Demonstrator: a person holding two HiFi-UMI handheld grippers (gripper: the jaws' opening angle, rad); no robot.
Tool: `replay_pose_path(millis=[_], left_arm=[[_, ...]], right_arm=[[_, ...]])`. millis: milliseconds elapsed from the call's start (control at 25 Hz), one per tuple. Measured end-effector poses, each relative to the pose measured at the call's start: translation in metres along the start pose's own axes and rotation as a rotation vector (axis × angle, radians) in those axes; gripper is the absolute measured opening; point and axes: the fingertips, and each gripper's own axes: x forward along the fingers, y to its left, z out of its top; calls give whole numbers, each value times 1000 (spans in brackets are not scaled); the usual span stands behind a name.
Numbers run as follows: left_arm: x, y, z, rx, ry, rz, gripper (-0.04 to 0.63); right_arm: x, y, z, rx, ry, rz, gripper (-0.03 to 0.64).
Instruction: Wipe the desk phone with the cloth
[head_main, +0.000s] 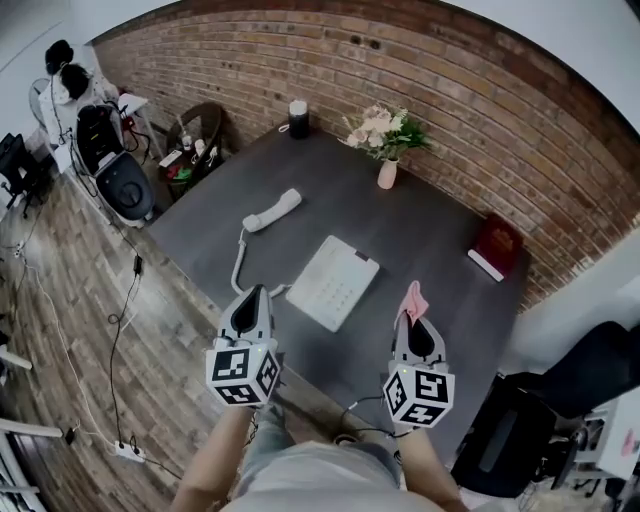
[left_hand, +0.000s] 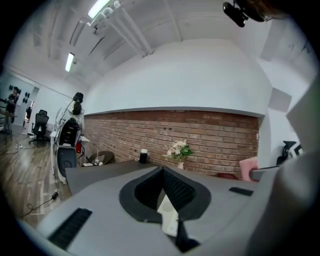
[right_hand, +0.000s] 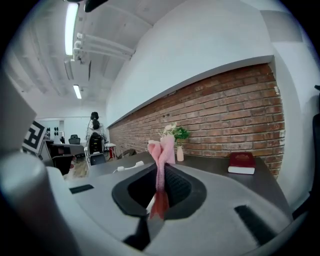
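Right claw (head_main: 411, 322) pinches the cloth (head_main: 412, 298), left claw (head_main: 254, 296) closed empty; phone (head_main: 333, 281) just ahead: broad, light strokes should serve best.

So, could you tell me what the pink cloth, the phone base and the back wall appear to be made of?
The pink cloth looks like soft fabric, bunched in folds. The phone base seems matt white plastic, judging by its smooth moulded shell. The wall is bare red brick with mortar lines.
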Motion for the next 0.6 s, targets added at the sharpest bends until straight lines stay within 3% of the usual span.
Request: replay_pose_path(millis=[320, 600], left_arm=[[58, 35, 18, -19, 35, -159, 3], [88, 62, 28, -2, 53, -263, 3]], right_arm=[[15, 24, 15, 15, 2, -187, 20], [31, 51, 22, 29, -4, -288, 20]])
